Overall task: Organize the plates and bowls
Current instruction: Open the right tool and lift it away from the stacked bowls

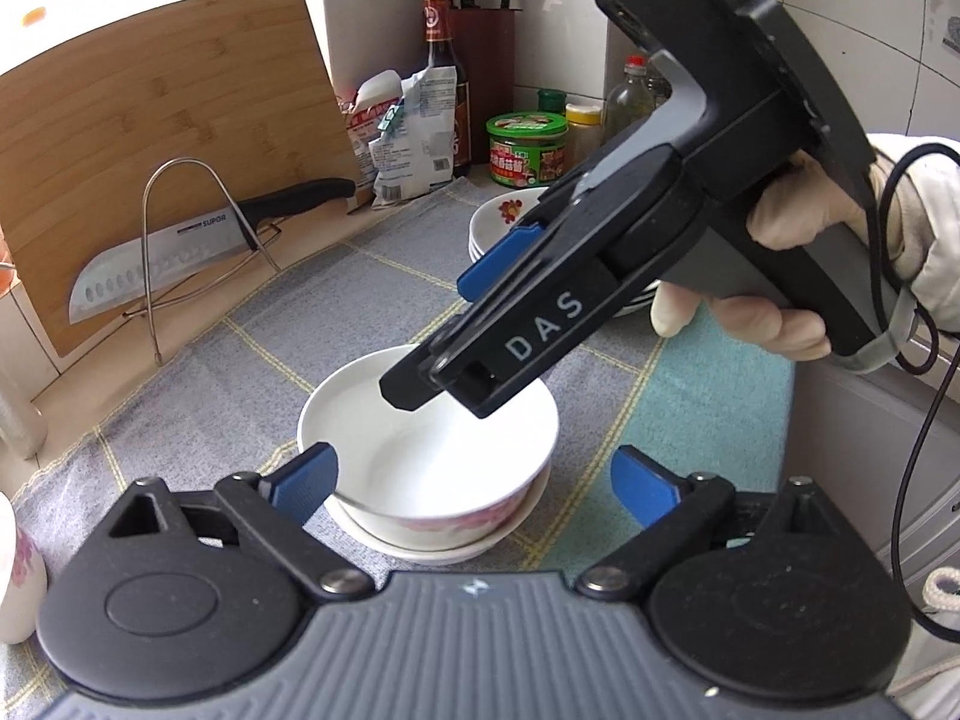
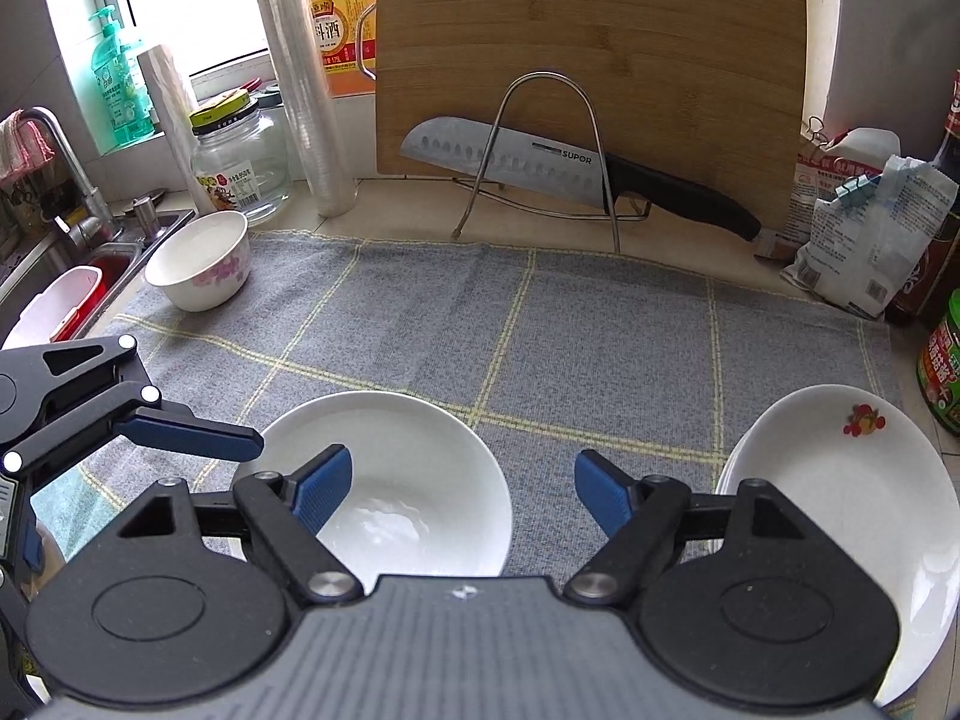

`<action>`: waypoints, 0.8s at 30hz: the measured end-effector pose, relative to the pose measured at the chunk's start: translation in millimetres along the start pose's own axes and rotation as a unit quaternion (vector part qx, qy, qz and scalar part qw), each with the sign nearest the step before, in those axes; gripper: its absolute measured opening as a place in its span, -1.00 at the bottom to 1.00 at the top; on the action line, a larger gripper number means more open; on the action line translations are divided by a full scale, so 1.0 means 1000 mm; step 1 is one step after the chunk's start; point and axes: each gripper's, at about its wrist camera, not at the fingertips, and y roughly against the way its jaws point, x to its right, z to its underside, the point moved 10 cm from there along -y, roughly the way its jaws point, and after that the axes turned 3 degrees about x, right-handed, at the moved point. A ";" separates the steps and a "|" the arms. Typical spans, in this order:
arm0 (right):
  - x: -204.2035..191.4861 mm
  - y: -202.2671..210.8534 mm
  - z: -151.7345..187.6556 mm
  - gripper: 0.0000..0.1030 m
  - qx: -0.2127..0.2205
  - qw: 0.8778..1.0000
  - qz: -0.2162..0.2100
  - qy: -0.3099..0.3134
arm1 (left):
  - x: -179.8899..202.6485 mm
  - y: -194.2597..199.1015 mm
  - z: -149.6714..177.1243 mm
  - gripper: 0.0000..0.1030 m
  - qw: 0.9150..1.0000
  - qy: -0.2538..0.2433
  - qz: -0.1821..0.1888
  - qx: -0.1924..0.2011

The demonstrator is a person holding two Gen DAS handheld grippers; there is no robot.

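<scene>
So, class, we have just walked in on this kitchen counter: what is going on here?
A person in pale gloves holds a gripper in each hand over a checked grey cloth. The nested floral bowls sit between the open left gripper; no pad presses them. The right gripper hangs open above them, holding nothing. A plate stack lies to the right, and another floral bowl waits near the sink.

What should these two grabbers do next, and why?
Probably send the left gripper to the lone flowered bowl by the sink: the stacked bowls sit nested, both grippers' jaws stand open and empty, and that bowl is apart from the stack.
</scene>
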 end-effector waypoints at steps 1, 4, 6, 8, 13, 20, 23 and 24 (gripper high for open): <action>0.001 0.001 0.000 0.65 0.001 1.000 0.001 0.000 | -0.001 0.000 0.001 0.90 1.000 0.001 -0.003 -0.001; 0.001 0.001 -0.001 0.65 0.002 1.000 0.001 0.000 | -0.004 0.000 0.005 0.91 1.000 0.007 -0.004 -0.008; 0.000 0.001 -0.001 0.65 0.002 1.000 -0.003 -0.001 | -0.007 0.000 0.008 0.91 1.000 0.018 -0.002 -0.011; -0.005 0.002 -0.001 0.66 0.002 1.000 -0.015 -0.001 | -0.009 0.004 0.010 0.91 1.000 0.023 -0.007 -0.008; -0.028 0.003 -0.004 0.92 0.007 0.999 -0.049 0.011 | -0.019 0.009 0.017 0.91 0.999 0.035 -0.025 -0.012; -0.064 -0.011 -0.001 0.50 -0.008 0.995 -0.063 0.072 | -0.029 0.013 0.029 0.92 0.998 0.050 -0.036 -0.021; -0.071 -0.017 0.003 0.20 -0.016 0.994 -0.063 0.084 | -0.030 0.014 0.034 0.92 0.998 0.053 -0.038 -0.024; -0.073 -0.019 0.004 0.18 -0.020 0.994 -0.068 0.083 | -0.031 0.015 0.036 0.92 0.997 0.055 -0.038 -0.024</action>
